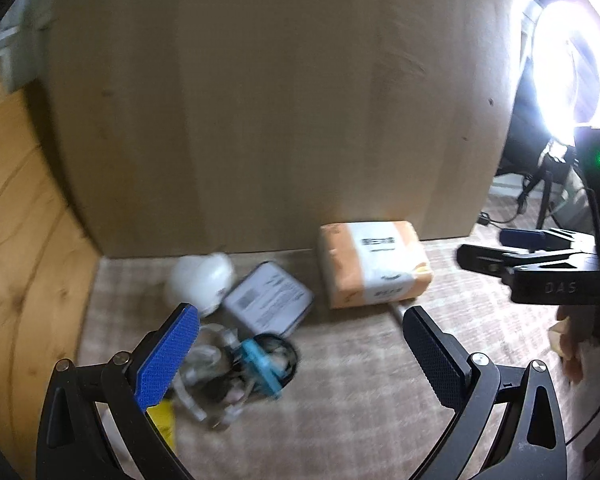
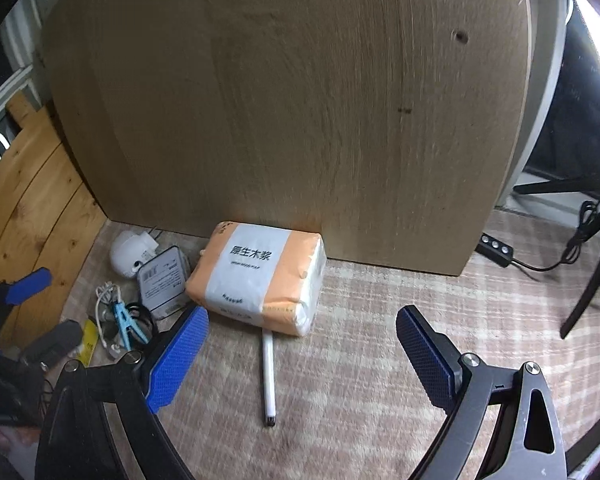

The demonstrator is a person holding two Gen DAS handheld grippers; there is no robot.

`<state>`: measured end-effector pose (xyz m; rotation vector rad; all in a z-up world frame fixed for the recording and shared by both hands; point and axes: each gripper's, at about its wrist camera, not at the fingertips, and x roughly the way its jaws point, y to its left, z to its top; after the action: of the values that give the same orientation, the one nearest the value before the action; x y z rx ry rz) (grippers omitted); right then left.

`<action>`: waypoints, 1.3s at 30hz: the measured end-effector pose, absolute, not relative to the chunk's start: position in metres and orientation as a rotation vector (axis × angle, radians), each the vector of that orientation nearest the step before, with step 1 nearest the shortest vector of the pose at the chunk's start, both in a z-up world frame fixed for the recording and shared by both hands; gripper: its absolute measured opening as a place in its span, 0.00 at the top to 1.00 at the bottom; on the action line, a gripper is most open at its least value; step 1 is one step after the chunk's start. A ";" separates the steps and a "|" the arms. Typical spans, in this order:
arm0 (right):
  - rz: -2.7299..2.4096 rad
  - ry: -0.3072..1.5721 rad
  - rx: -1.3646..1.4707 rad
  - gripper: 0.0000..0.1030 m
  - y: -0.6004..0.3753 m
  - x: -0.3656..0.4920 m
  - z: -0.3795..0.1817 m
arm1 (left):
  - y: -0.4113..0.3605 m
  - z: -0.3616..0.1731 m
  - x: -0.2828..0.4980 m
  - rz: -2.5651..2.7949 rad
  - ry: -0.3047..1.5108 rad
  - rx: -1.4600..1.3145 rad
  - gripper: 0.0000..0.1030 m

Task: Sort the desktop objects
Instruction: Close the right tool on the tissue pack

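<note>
Right hand-held gripper (image 2: pixel 302 354): fingers spread wide, holding nothing.
Left hand-held gripper (image 1: pixel 300 354): likewise released.
Pen (image 2: pixel 269 380): on the worktop (image 2: pixel 380 360), between the right fingers.
Tissue pack (image 2: pixel 260 276): just beyond the pen, against the wooden board (image 2: pixel 284 100).
Tin (image 2: pixel 162 278): left of the pack.

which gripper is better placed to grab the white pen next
Right. The white pen lies on the cloth straight ahead between the open right gripper jaws. The left gripper, also open, faces the blue clip and cable clutter instead, and in its view the tissue pack hides most of the pen.
</note>
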<state>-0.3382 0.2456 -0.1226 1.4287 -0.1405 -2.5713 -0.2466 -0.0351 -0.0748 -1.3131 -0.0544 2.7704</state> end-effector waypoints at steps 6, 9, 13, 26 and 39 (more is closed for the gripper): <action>-2.494 -0.255 1.482 0.09 0.254 -0.363 -0.139 | -0.012 -0.096 -0.285 2.681 -0.074 -1.346 0.00; -2.461 -0.334 1.507 0.10 0.262 -0.374 -0.149 | 0.002 -0.107 -0.301 2.641 -0.019 -1.342 0.00; -2.377 -0.427 1.537 0.24 0.266 -0.387 -0.162 | 0.017 -0.122 -0.318 2.617 0.075 -1.363 0.00; -2.183 -0.615 1.601 0.56 0.261 -0.407 -0.195 | 0.040 -0.156 -0.355 2.460 0.006 -1.411 0.03; -2.176 -0.592 1.594 0.81 0.260 -0.375 -0.184 | 0.091 -0.138 -0.315 2.392 0.147 -1.339 0.16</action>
<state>-0.3749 0.2596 -0.1836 1.5937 -0.5918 -2.1762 -0.3153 0.0907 -0.1376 -1.3393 0.1474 2.3920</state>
